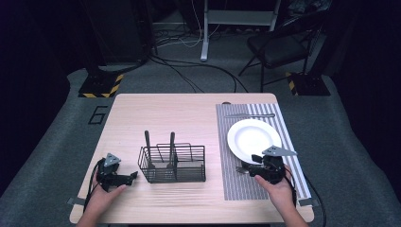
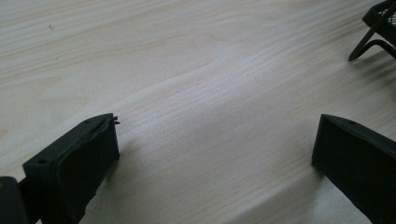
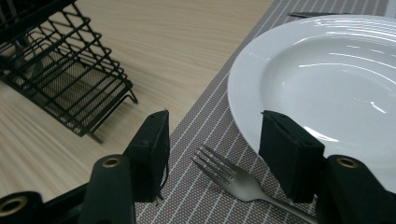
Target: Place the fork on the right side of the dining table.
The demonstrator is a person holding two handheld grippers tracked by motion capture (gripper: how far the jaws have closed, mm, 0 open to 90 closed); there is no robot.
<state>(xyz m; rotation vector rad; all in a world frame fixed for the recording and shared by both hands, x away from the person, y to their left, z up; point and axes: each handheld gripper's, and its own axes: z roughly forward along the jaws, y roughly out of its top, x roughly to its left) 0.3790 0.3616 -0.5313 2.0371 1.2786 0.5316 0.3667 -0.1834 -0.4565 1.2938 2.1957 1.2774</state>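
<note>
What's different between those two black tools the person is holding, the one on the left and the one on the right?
The left tool sits over bare wooden table, with nothing between its jaws; the right tool sits over the striped placemat, its jaws either side of a fork. The left tool rests beside the wire basket, while the right tool is at the edge of the white plate. Both are black, open and hand-held.

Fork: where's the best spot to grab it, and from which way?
Probably the thin neck behind the tines of the fork, coming straight down. It lies flat on the mat, so the right gripper above it could close across that narrow part.
</note>
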